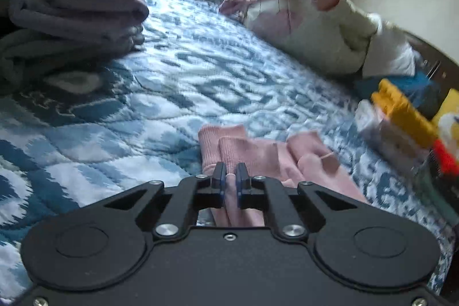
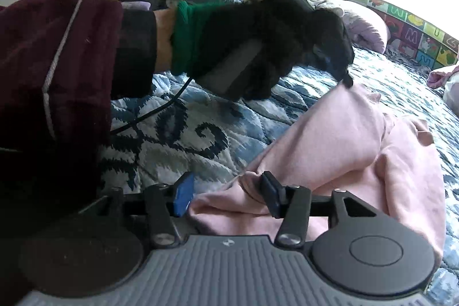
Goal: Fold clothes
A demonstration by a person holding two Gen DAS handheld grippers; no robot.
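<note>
Left gripper [image 1: 230, 177] is clamped on a fold of the pink garment [image 1: 258, 154], which is spread on the blue patterned quilt [image 1: 178, 70]. Right gripper [image 2: 226, 195] is parted, pink cloth lying loosely between its pads; folded clothes [image 1: 71, 10] are stacked beyond.

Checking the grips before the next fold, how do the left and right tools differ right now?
The left tool is shut, pinching the pale pink knit garment; the right tool stands open, pink cloth lying loose between its blue pads. Both work over the blue-and-white quilted bedspread.
</note>
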